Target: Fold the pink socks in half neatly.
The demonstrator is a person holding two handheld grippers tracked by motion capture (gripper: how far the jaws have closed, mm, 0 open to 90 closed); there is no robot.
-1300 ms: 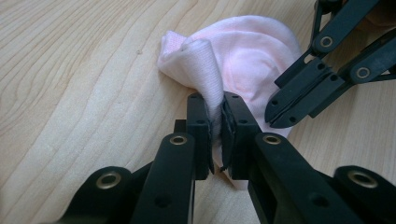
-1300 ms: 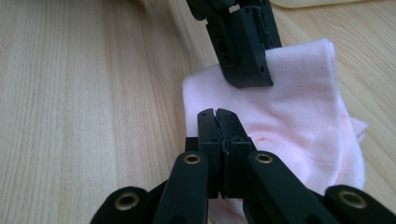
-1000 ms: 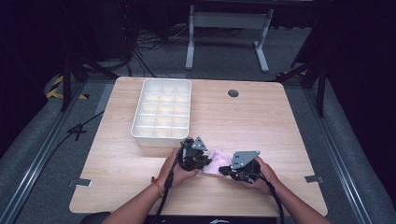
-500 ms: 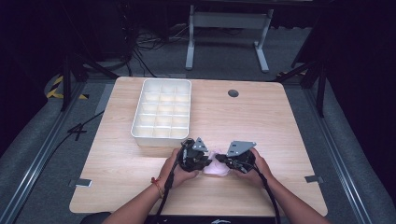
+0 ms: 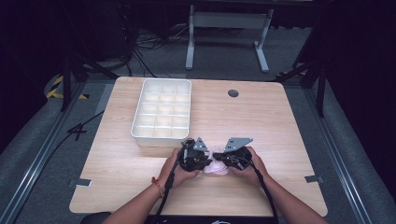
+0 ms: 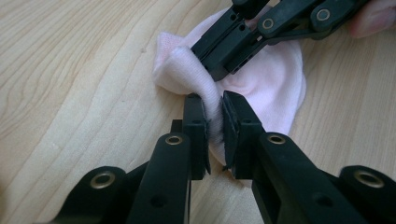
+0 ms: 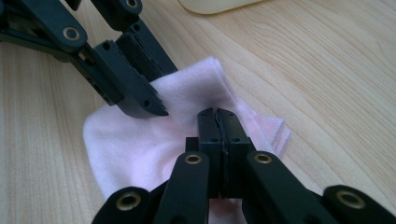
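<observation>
Fingers (image 6: 195,122) of both grippers pinch pink sock (image 6: 275,88), hands low on table (image 5: 289,135).

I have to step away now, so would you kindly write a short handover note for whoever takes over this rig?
Left gripper: shut on a raised fold of the pink sock.
Right gripper: shut, its tips pinching the sock's cloth.
The sock lies bunched on the table between both hands, just in front of the white compartment tray.
Done: both grippers have hold of the sock.
Left: the folding looks unfinished; the tray's compartments look empty.
</observation>
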